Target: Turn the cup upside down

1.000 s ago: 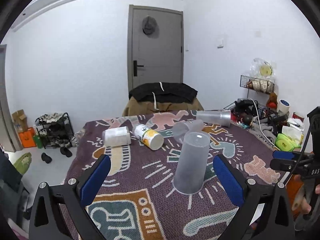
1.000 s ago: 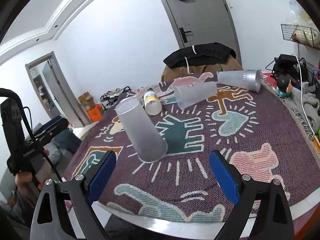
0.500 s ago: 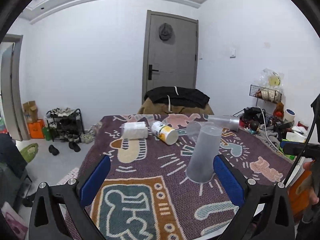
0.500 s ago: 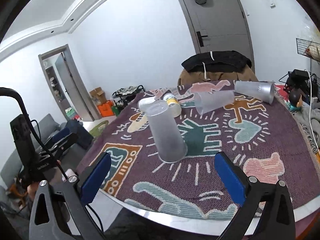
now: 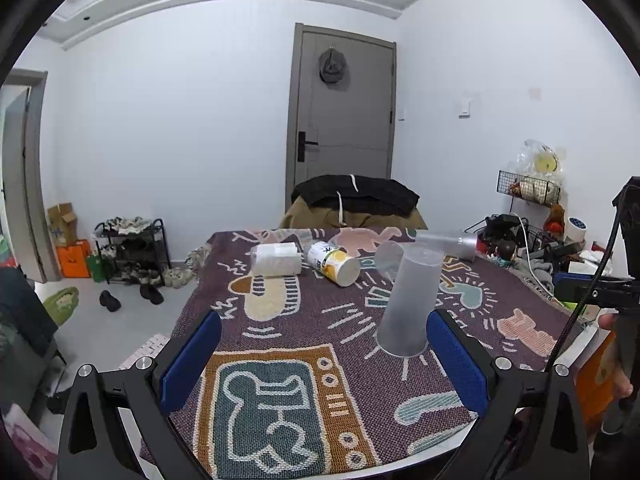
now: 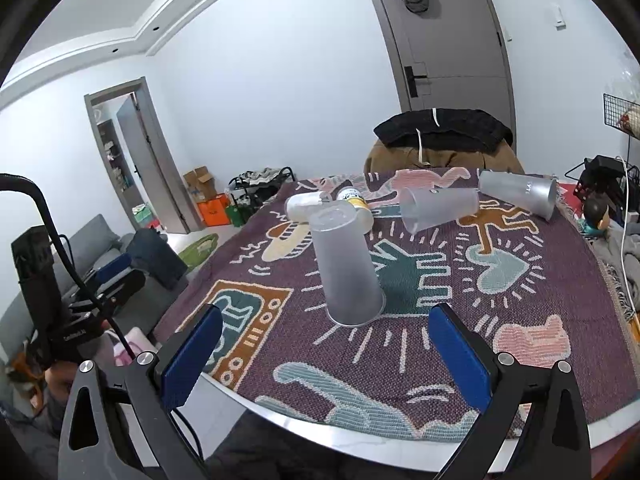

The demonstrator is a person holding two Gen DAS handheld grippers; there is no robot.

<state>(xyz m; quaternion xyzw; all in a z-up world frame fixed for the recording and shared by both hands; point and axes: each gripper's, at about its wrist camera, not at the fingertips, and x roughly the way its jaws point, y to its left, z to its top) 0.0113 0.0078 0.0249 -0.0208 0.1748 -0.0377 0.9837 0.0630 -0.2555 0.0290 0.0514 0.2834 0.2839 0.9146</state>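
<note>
Nearest the lens in each wrist view stood that gripper's own blue-padded fingers, spread wide with nothing between them: the left gripper and the right gripper both hung off the near edge of the table and touched nothing.

Just beyond lay the patterned woven purple cloth that covered the round table. On it, near the front edge, stood the tall frosted translucent plastic cup, mouth down and closed base up, its long axis upright and its wide rim flat on the cloth. By that pose the flip looked already done.

The relation that mattered was which way the cup lay from each claw. From the left gripper it stood ahead and to the right, close by the right pad; from the right gripper it stood ahead and nearly centred. The right seemed better placed for any further grasp.

Farther back lay two more frosted cups on their sides, a yellow-labelled white can and a white paper roll. The left view showed the roll and can whole; in the right view the cup partly hid them.
</note>
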